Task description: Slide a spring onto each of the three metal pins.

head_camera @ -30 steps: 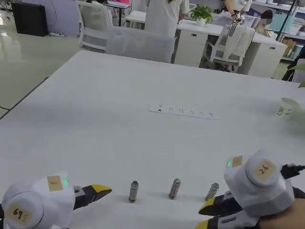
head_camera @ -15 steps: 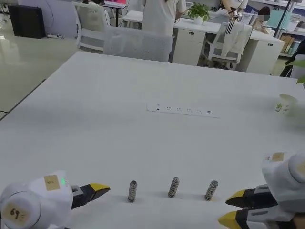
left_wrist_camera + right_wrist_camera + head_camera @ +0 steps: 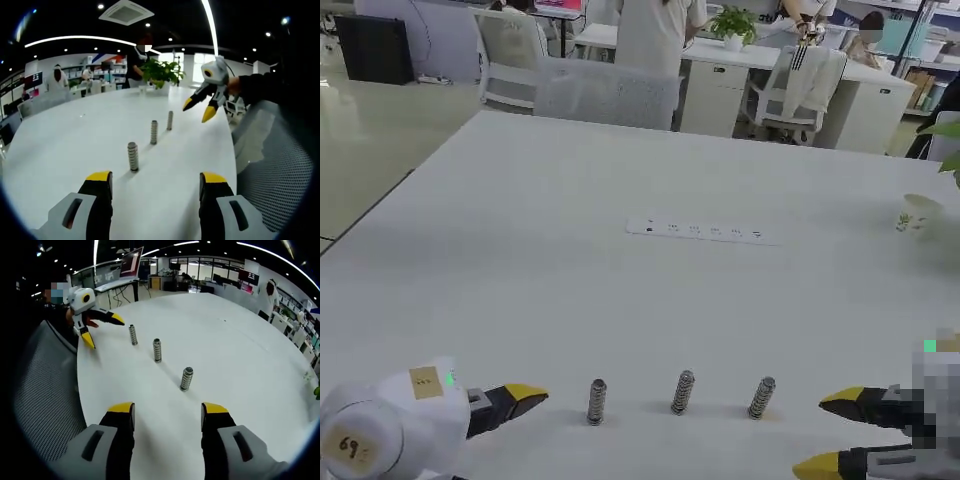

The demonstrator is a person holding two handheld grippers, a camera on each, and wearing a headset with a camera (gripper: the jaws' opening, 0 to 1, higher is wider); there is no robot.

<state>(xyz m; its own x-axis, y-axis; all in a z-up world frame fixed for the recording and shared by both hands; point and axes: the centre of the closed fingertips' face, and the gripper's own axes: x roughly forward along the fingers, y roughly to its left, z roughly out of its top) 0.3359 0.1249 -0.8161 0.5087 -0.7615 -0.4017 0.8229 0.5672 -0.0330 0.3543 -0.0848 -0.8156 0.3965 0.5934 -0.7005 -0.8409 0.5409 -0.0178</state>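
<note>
Fingers (image 3: pixel 100 176) of my left gripper (image 3: pixel 155 177) stand spread with bare tabletop (image 3: pixel 75 150) between them, pinching nothing. The fingers (image 3: pixel 122 407) of my right gripper (image 3: pixel 167 407) are spread the same way, also empty. In the head view the left gripper (image 3: pixel 510 400) and right gripper (image 3: pixel 830 432) hang low over the near edge of the tabletop. One is at each end of a row of three springs, tips turned in toward the row and apart from it. Just ahead of my left fingers stands the first spring (image 3: pixel 132 156) (image 3: pixel 597 401). The second spring (image 3: pixel 154 132) (image 3: pixel 683 392) and third spring (image 3: pixel 170 120) (image 3: pixel 762 397) follow in line toward the right gripper. All three stand upright or nearly so on the tabletop, evenly spaced and not touching. The coils cover whatever they stand on, so I cannot make out the pins themselves. Farther out, a white power strip (image 3: pixel 700 231) lies flat near the middle of the tabletop, and a paper cup (image 3: pixel 918 214) sits toward its far right side. Beyond the far edge are a chair (image 3: pixel 610 95) and a person (image 3: pixel 655 35) standing.
</note>
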